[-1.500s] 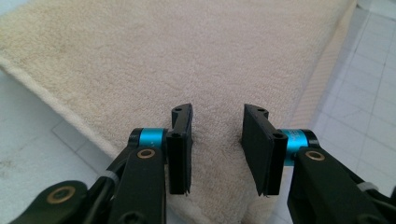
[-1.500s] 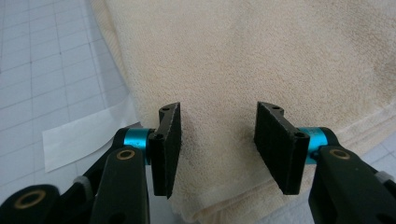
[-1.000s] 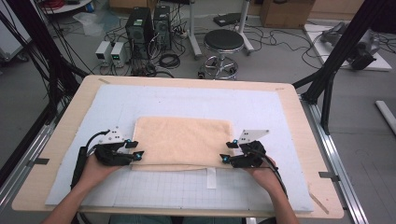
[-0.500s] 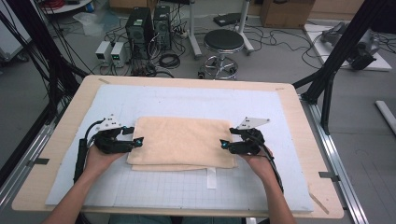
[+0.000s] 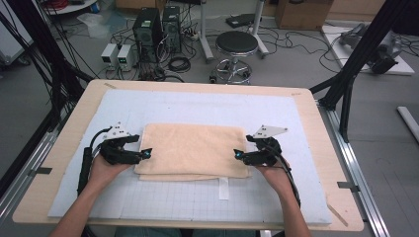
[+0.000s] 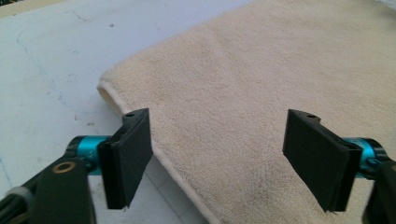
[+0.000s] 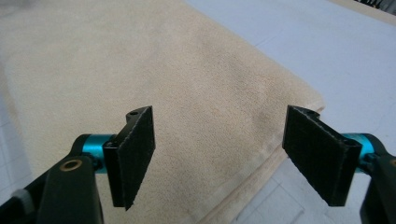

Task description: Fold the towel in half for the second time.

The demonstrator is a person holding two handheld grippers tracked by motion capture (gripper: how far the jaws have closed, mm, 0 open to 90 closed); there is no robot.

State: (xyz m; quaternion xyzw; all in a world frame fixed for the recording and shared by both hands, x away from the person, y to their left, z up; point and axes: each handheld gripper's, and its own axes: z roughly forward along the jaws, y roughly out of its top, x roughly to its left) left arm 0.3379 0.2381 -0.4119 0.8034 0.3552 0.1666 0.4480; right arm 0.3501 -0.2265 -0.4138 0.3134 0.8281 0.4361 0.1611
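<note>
Tongs, left: we see our left tongs [image 5: 146, 154] at the left short edge of the towel [image 5: 192, 150]; the jaws stand wide apart and have just been opening. In the left gripper view the tongs [image 6: 224, 158] hover over the towel [image 6: 261, 93] edge, pads clear of the cloth, nothing clamped.
Tongs, right: our right tongs [image 5: 238, 155] sit at the opposite short edge, jaws likewise wide apart and just opened further. In the right gripper view the tongs [image 7: 229, 158] hang above the towel [image 7: 154, 79] corner, with no cloth pinched between the pads.
Towel: cream, folded into a rectangle with layers stacked; it lies flat near the middle of the mat [image 5: 197, 106], long side running left to right. A lower layer shows along the near edge.
Mat: pale blue-white sheet with a faint grid, covering most of the worktop [image 5: 316, 128].
Tape: a small white strip [image 5: 224, 187] is stuck on the mat just in front of the towel's near edge.
Hands: our left hand [image 5: 106, 168] and right hand [image 5: 272, 173] each grip a tool body, coming in from the near side of the worktop.
</note>
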